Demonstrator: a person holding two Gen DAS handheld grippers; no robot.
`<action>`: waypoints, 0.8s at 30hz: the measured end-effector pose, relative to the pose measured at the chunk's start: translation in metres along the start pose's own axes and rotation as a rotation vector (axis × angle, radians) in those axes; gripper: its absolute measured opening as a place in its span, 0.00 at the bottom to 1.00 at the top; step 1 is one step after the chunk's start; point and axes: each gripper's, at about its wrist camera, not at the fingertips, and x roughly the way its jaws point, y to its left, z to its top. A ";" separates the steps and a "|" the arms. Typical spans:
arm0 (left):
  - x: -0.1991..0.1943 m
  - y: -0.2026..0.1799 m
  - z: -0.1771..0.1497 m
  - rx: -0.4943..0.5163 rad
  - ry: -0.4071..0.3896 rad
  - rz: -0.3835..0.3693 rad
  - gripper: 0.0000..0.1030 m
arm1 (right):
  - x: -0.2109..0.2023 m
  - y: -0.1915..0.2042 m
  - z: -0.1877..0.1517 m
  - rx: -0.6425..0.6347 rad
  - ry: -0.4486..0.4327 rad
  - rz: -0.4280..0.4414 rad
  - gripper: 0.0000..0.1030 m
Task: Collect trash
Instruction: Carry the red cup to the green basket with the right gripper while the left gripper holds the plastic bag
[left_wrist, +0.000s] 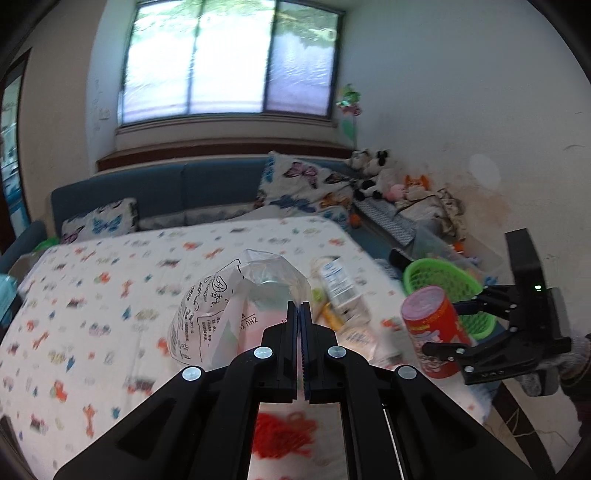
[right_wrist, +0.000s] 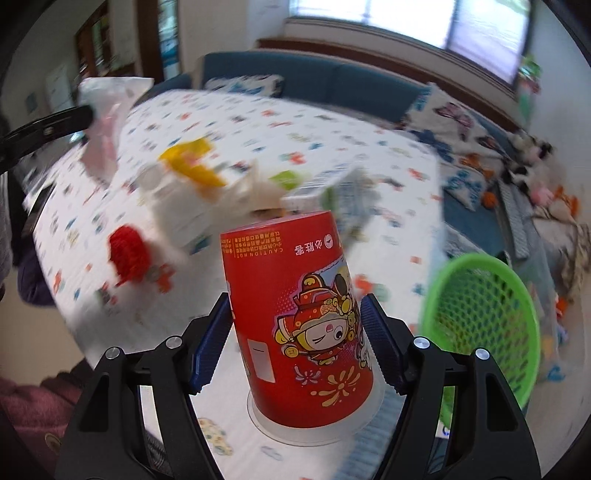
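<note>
left gripper (left_wrist: 300, 314) clamped tight on clear printed bag (left_wrist: 221, 317), bag bunched just ahead of and left of its tips, lifted off patterned tablecloth (left_wrist: 92, 295). right gripper (right_wrist: 295, 332) gripping red cup (right_wrist: 295, 317) upside down between blue pads (right_wrist: 208, 347), lid end nearest the camera. green basket (right_wrist: 484, 314) just right of right gripper, at table edge. blurred wrappers and carton (right_wrist: 332, 192) ahead of cup, red tassel (right_wrist: 127, 254) to its left.

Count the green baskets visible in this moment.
1. The green basket sits at the table's right edge, right of the red cup held between the right gripper's fingers. Others may be out of view.
</note>
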 end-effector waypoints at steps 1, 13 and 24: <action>0.003 -0.007 0.006 0.012 -0.003 -0.019 0.02 | -0.003 -0.010 -0.001 0.021 -0.006 -0.016 0.68; 0.074 -0.108 0.065 0.135 0.008 -0.227 0.02 | 0.016 -0.152 -0.041 0.361 0.028 -0.225 0.68; 0.140 -0.147 0.076 0.137 0.102 -0.307 0.02 | 0.059 -0.212 -0.078 0.552 0.094 -0.226 0.66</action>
